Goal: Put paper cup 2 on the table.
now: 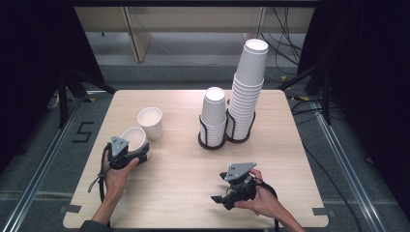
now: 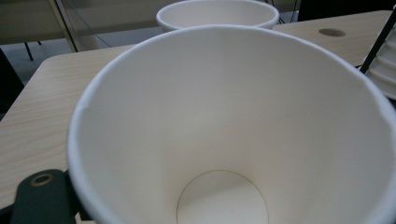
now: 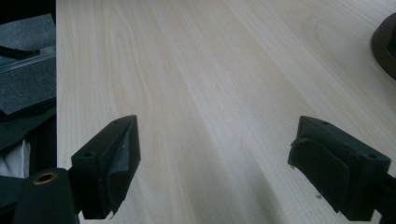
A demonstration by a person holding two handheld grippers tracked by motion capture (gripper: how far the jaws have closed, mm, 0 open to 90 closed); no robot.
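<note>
A white paper cup [image 1: 134, 137] leans on its side at the table's left, with my left gripper [image 1: 140, 155] shut on its wall near the rim. In the left gripper view the cup's inside [image 2: 233, 130] faces the camera, and one black finger [image 2: 42, 198] sits outside its wall at the lower left. A second white cup [image 1: 151, 122] stands upright just behind it, its rim [image 2: 217, 14] showing past the held cup. My right gripper [image 1: 218, 187] rests low over the front right of the table, open [image 3: 229, 168], with bare wood between its jaws.
Two stacks of white cups stand in black wire holders at mid-table: a short stack [image 1: 213, 116] and a tall stack [image 1: 247, 87] to its right. The edge of a holder base [image 3: 387, 42] shows in the right gripper view. Bare wooden table [image 1: 183, 164] lies between the hands.
</note>
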